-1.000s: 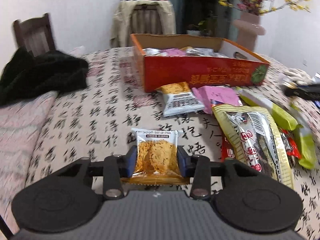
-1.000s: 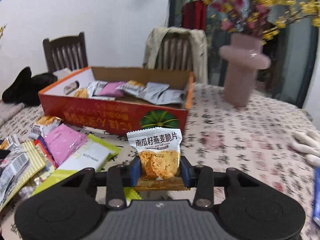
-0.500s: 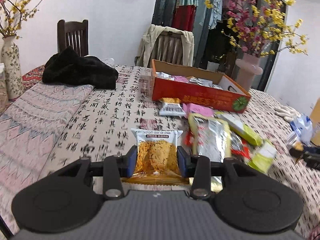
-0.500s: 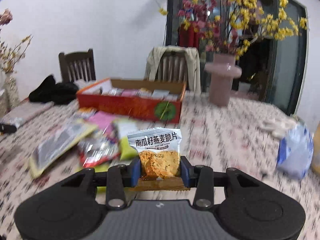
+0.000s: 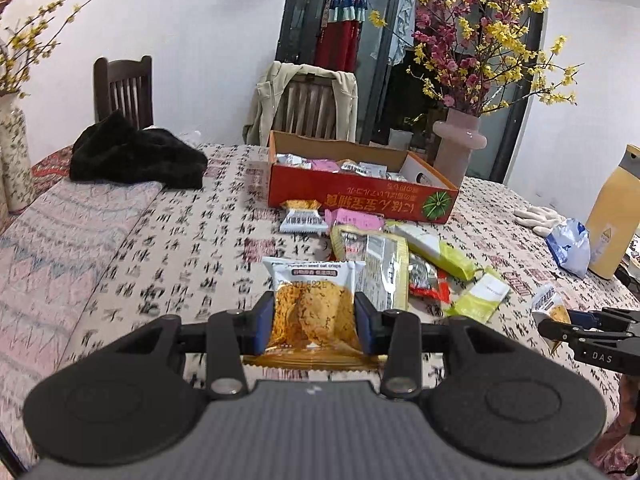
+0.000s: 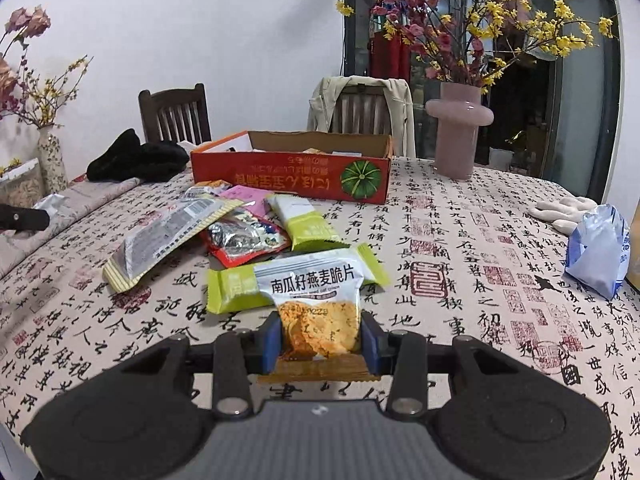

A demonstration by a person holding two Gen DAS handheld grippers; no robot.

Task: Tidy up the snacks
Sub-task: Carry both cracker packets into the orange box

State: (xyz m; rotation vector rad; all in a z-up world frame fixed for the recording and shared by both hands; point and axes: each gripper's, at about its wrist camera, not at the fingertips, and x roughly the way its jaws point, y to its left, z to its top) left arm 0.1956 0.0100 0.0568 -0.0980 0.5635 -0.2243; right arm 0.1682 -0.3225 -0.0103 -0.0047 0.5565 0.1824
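My left gripper (image 5: 314,316) is shut on a pumpkin seed oat crisp packet (image 5: 314,304), held upright above the table. My right gripper (image 6: 320,338) is shut on a second oat crisp packet (image 6: 318,304), also upright; it shows at the right edge of the left wrist view (image 5: 550,312). The orange cardboard box (image 5: 360,196) with several snack packets inside stands far across the table, also in the right wrist view (image 6: 292,178). A heap of loose snack packets (image 5: 384,256) lies between the grippers and the box, also in the right wrist view (image 6: 240,232).
A black cloth (image 5: 136,156) lies at the far left. A pink vase (image 6: 458,128) with flowers stands right of the box. A blue-white bag (image 6: 598,250), white gloves (image 6: 564,208) and a yellow bottle (image 5: 612,208) sit at the right. Chairs stand behind the table.
Both grippers have pulled back from the box toward the near side of the table, each still holding its packet. The box and snack heap now look farther away.
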